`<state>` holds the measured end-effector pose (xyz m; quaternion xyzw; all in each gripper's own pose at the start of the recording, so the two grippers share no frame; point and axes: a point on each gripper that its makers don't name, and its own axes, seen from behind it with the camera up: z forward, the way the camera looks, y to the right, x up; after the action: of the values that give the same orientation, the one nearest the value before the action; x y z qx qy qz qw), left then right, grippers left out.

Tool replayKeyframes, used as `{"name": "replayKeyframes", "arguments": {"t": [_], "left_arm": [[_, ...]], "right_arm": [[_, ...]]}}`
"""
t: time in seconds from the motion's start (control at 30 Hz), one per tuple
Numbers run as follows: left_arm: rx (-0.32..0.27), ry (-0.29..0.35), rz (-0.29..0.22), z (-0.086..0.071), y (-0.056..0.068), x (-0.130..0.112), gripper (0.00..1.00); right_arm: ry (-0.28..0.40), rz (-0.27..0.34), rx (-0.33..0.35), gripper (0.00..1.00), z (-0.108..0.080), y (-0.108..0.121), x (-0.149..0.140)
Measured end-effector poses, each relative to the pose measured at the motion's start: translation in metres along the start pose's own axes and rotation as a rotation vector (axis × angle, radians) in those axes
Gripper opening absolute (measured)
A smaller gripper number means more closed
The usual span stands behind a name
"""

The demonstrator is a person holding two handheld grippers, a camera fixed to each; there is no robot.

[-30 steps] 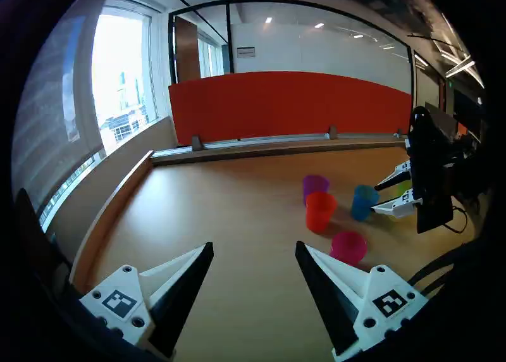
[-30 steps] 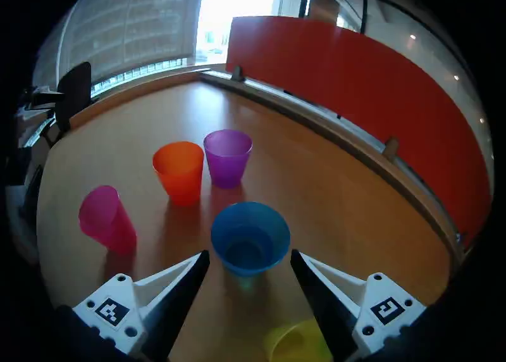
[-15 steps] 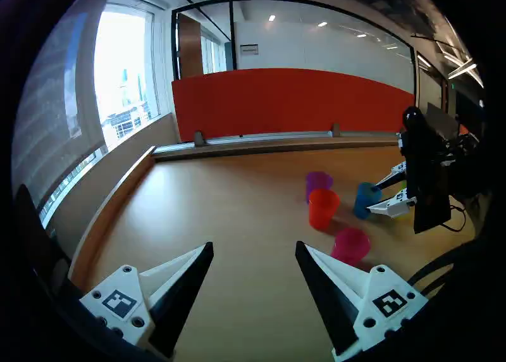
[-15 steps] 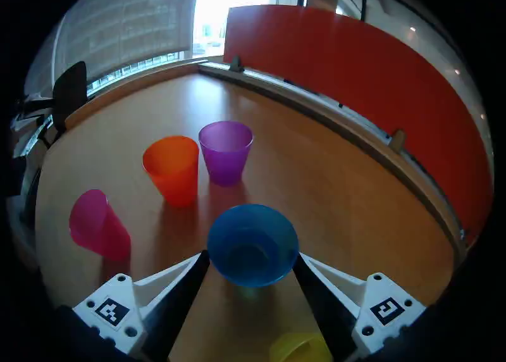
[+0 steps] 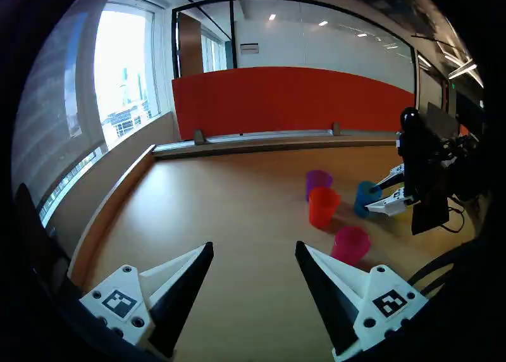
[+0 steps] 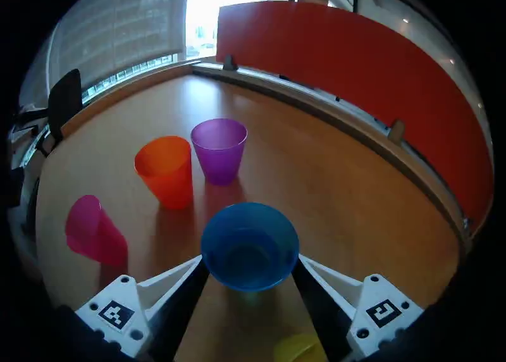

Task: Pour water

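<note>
Our right gripper (image 6: 250,261) holds its fingers apart around the translucent blue plastic cup (image 6: 250,245), which stands upright between them on the wooden counter (image 6: 329,185). Just beyond stands an orange plastic cup (image 6: 166,172). Our left gripper (image 5: 253,243) hovers, fingers spread.

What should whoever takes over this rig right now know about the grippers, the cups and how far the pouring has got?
Left gripper: open, empty, above the table, away from the cups.
Right gripper: open, one finger on each side of the blue cup, not closed on it.
Orange cup, purple cup and pink cup stand beyond it; the yellow cup is nearest the camera.
Done: blue cup lined up.
Left: grip, lift, pour. Which cup receives is unclear.
</note>
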<state>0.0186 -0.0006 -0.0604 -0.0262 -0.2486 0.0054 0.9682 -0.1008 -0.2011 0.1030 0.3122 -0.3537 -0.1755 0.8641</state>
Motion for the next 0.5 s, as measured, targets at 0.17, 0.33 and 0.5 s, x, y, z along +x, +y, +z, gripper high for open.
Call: {"name": "replayKeyframes", "arguments": {"t": [0.17,0.33,0.5], "left_arm": [[-0.001,-0.001,0.002,0.0001,0.0002,-0.0006,0.96],[-0.002,-0.002,0.004,0.0005,0.0008,-0.0007,0.96],[-0.003,-0.002,0.006,0.0008,0.0015,-0.0003,0.96]], "right_arm": [[0.011,-0.008,0.000,0.89,0.0013,-0.0018,0.0011],[0.017,-0.010,0.000,0.89,0.0017,-0.0026,0.0012],[0.019,-0.009,0.001,0.89,0.0012,-0.0031,0.0012]]}}
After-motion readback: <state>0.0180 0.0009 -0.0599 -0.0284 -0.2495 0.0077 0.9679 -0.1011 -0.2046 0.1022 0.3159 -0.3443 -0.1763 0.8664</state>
